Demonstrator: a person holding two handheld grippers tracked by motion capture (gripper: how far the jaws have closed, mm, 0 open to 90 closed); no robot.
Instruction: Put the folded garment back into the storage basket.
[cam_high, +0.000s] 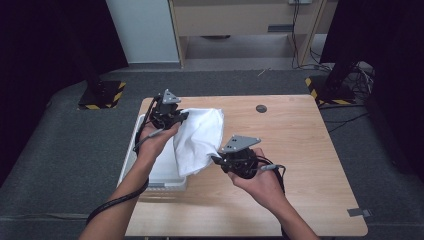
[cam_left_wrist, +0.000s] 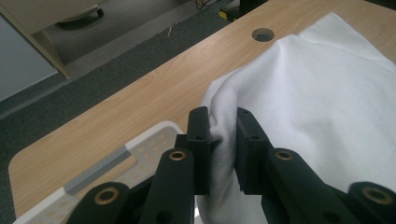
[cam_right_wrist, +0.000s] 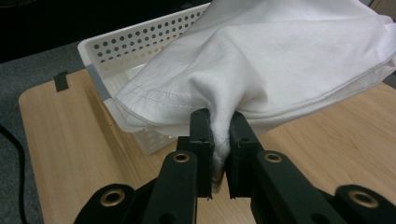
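The white cloth (cam_high: 199, 140) hangs stretched between the two claws, lifted off the surface (cam_high: 300, 150) and partly over the white perforated basket (cam_high: 150, 170). It seems to have been drawn out of that basket to be spread or folded. The left claw (cam_high: 172, 119) pinches a bunched fold at the cloth's far upper corner; in the left gripper view its jaws are narrowed onto the fabric (cam_left_wrist: 299, 102), which balloons out ahead and to the side of them. The right claw (cam_high: 220, 159) clamps a gathered lower corner, with a stitched hem (cam_right_wrist: 159, 100) running just above its jaws in the right gripper view. Holding two opposite corners apart keeps the cloth open and off the wood, so it can likely be laid flat on the bare surface beside the right claw. The basket (cam_right_wrist: 135, 42) sits behind the cloth from that claw.
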